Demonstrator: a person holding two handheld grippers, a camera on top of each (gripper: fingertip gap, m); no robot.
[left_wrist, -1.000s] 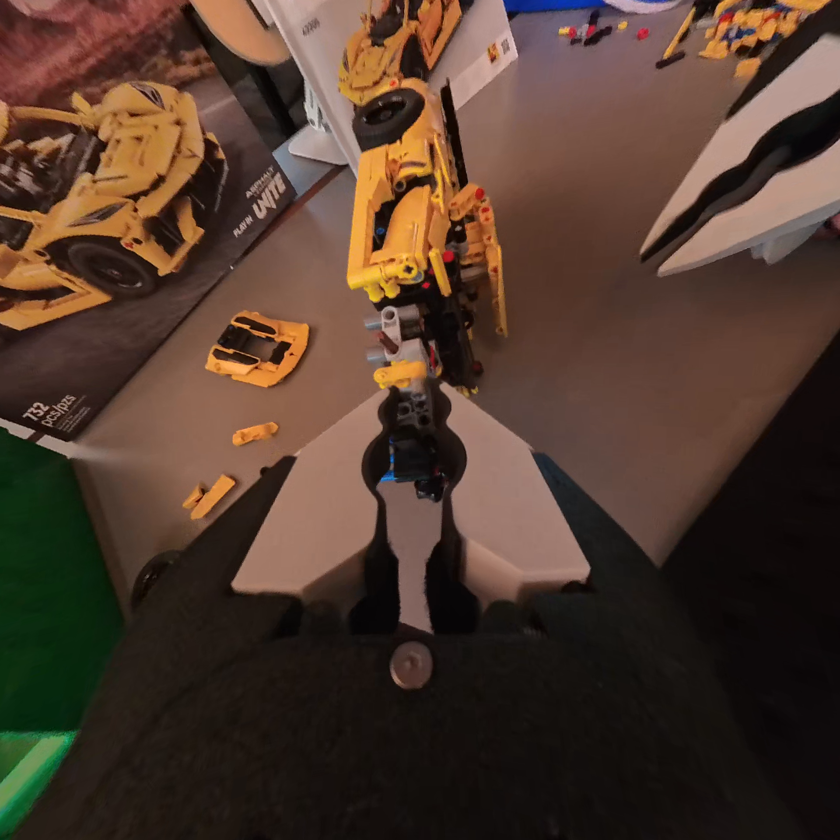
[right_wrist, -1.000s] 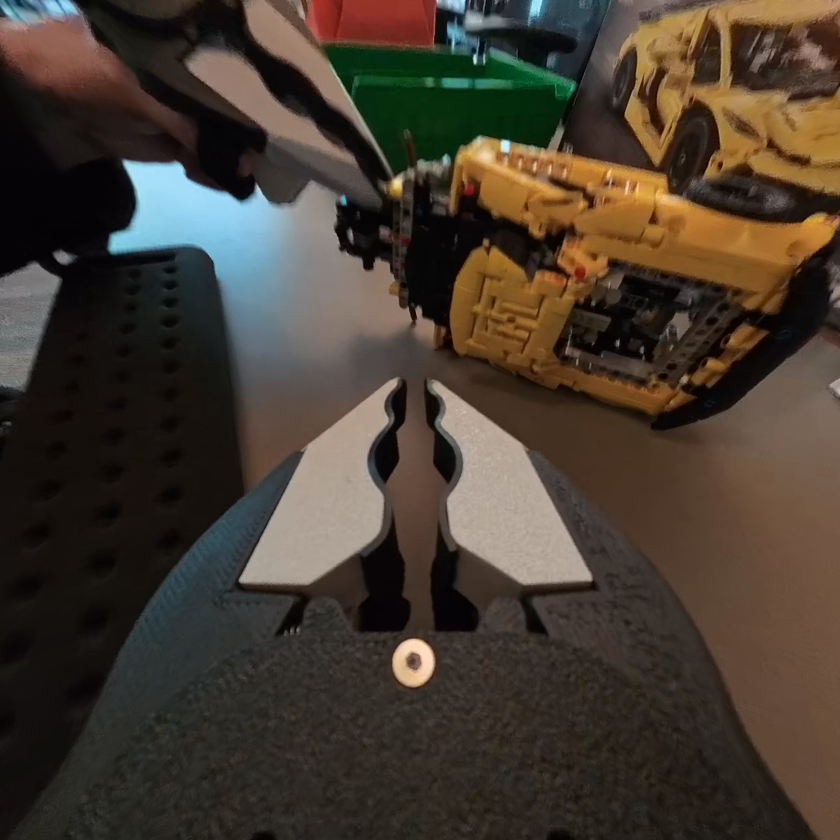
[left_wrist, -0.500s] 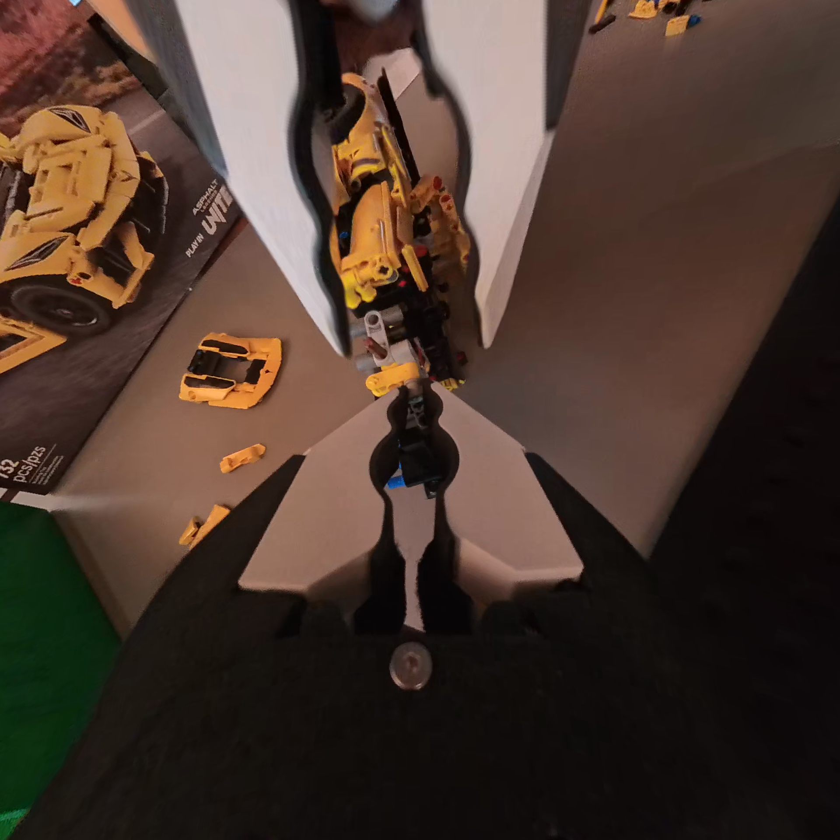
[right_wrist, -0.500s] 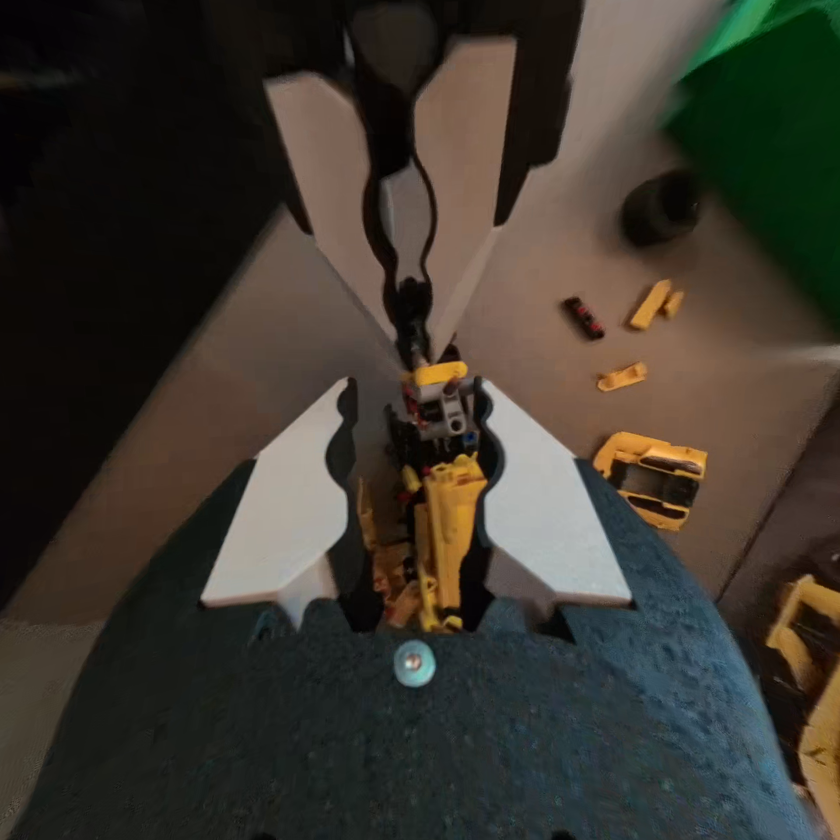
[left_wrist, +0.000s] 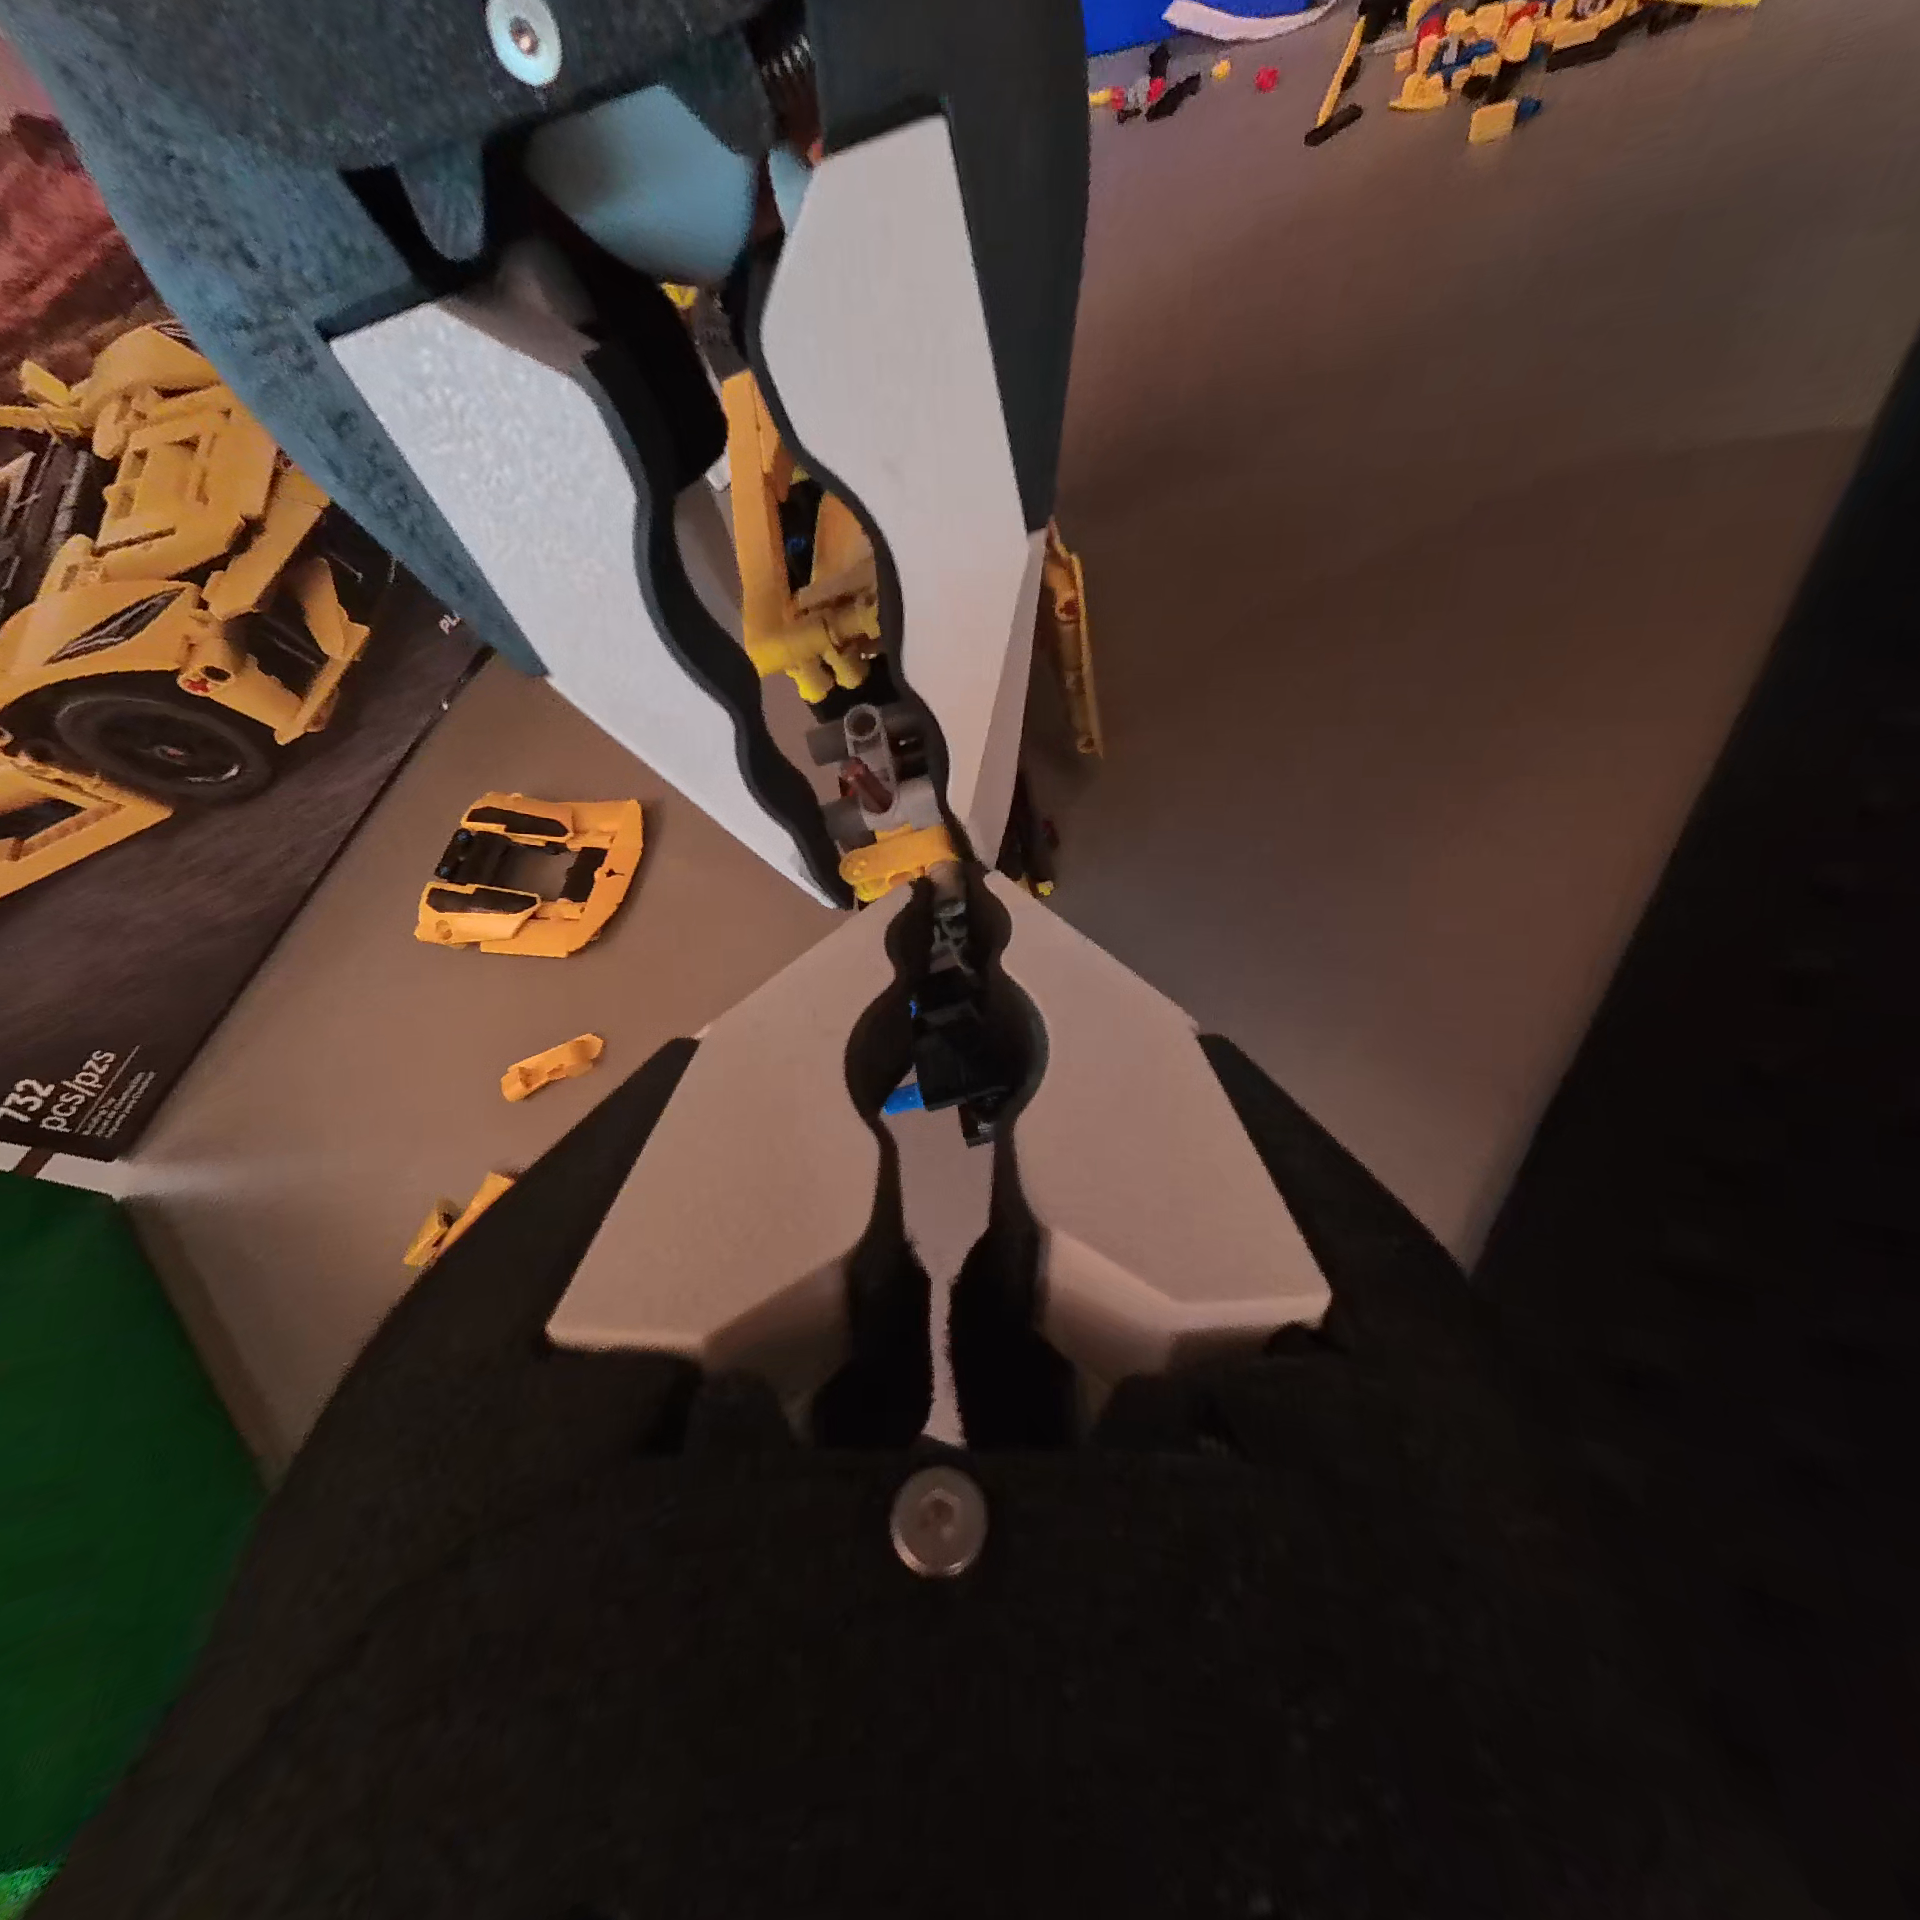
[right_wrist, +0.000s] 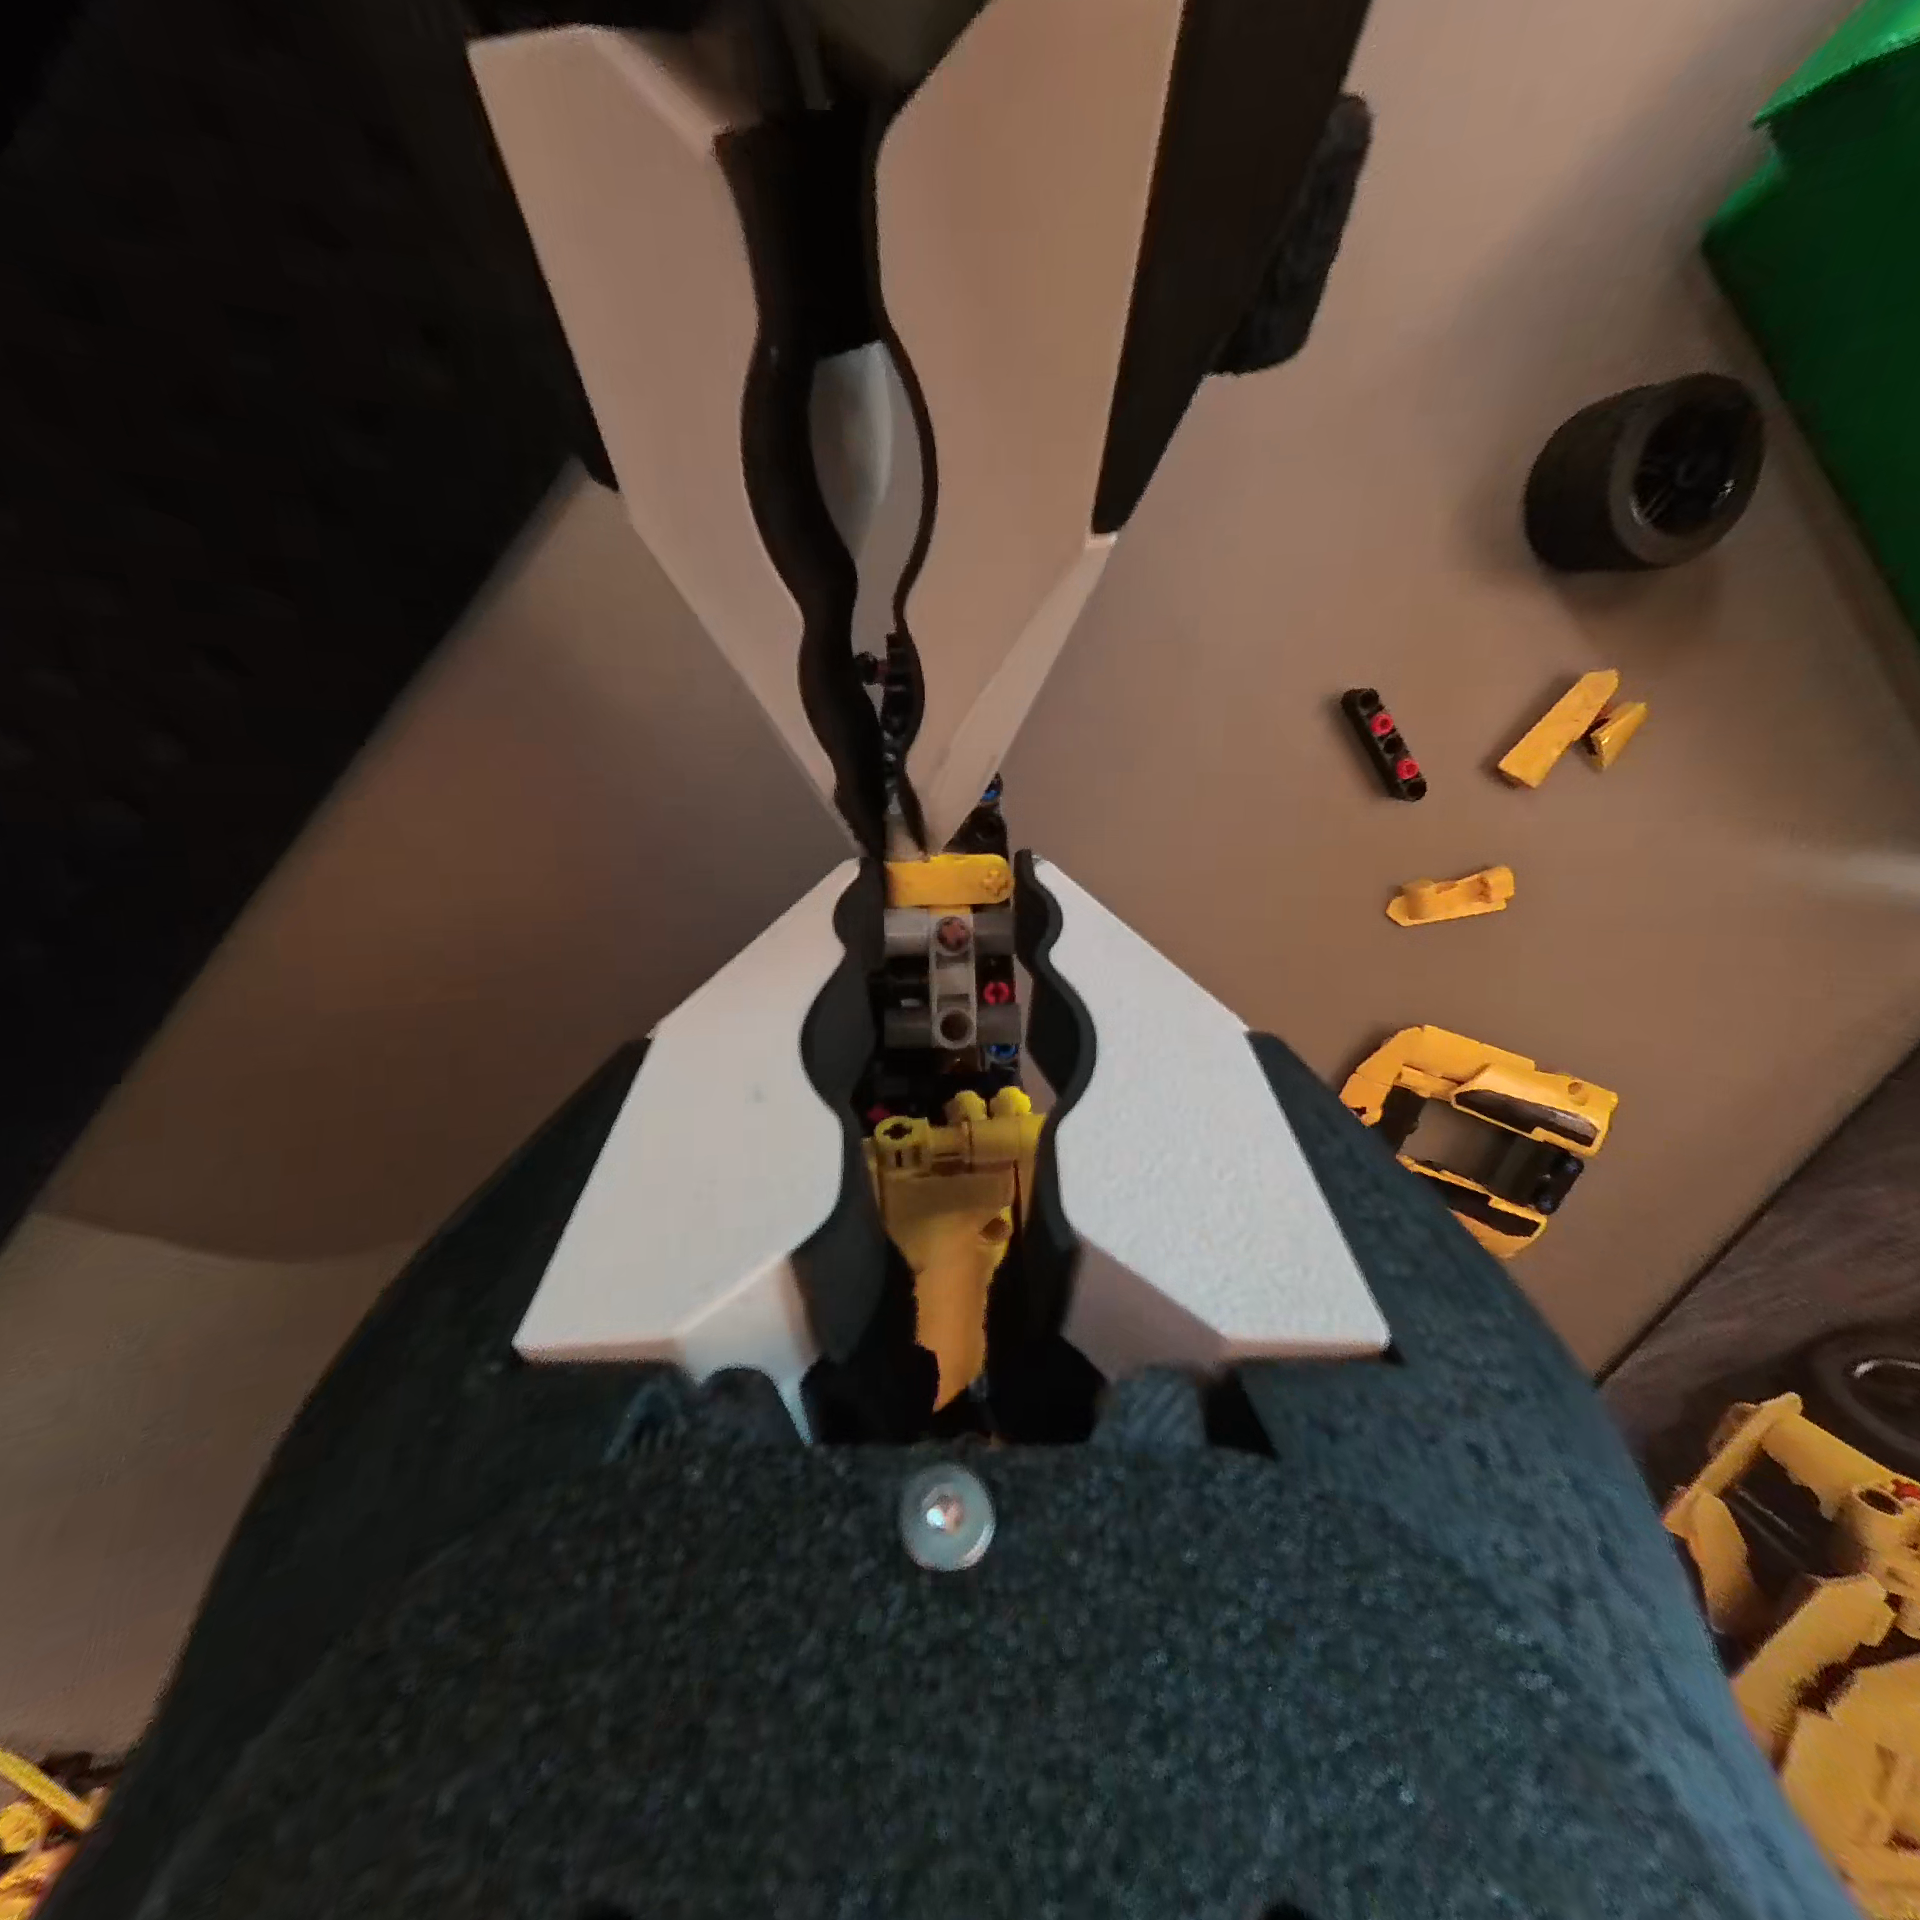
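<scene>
Yellow brick car (right_wrist: 951, 1205) is held up over the table (left_wrist: 1455, 623) by both grippers, one at each end; it is made of many small clicked-together bricks, so it is judged stiff but easy to break apart if pulled or bent; it looks light for its size, and the smooth plastic may slip.

Left gripper (left_wrist: 951, 904) is closed tight on the thin black end of the car; only a small dark bit with a blue pin is pinched there, so that hold is judged weak. Right gripper (right_wrist: 940, 883) is closed around the wider yellow and grey body, with the car lying deep between its jaws; this hold is judged the safer one, since thick parts are gripped and not loose panels.

Both grippers are pointed at each other, tip almost to tip, with the car stretched in a line between them; both are tilted down toward the table.

On the table, near by, a yellow panel (left_wrist: 530, 878), small yellow bits and a black wheel (right_wrist: 1647, 473) are lying loose; a box (left_wrist: 135, 665) with a car picture is seen at the left, and a green bin (right_wrist: 1829, 187) is close beside the wheel.
</scene>
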